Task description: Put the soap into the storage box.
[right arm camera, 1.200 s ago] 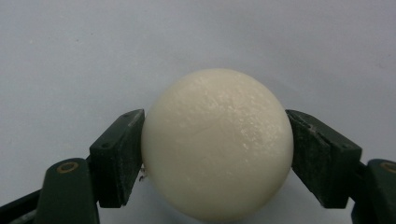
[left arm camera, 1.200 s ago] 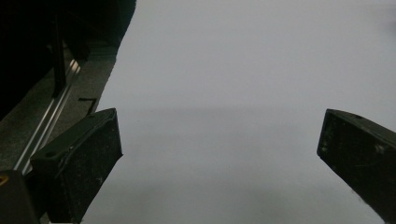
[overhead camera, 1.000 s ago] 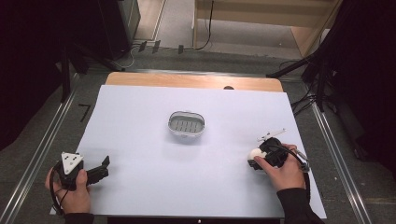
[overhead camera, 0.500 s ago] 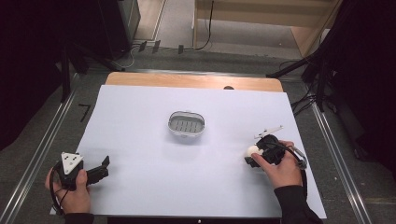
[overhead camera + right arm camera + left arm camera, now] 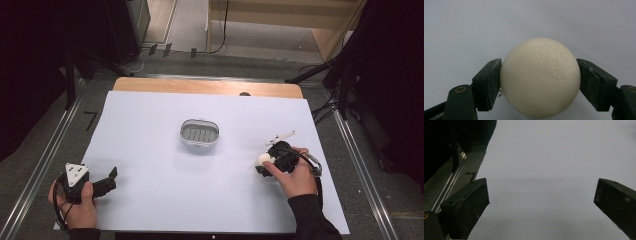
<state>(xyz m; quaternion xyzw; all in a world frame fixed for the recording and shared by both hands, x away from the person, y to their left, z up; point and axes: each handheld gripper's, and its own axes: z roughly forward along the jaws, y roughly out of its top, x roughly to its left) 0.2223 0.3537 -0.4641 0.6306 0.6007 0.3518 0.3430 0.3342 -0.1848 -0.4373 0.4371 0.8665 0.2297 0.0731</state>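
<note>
Gripping a cream ball (image 5: 540, 77), the right gripper (image 5: 540, 85) presses both jaws against its sides over the white sheet (image 5: 150, 140), right of a small grey tray (image 5: 199, 135). From above, the hand (image 5: 295, 175) hides most of the ball. Near the sheet's left corner, the left gripper (image 5: 541, 197) gapes wide, holding nothing.

Ball's (image 5: 540, 77) underside cut off — perhaps resting; unclear.

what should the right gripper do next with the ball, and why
Probably lift the ball and carry it toward the tray. The right gripper has both jaws pressed on its sides, low over the white sheet, and the tray sits open at mid-table.
</note>
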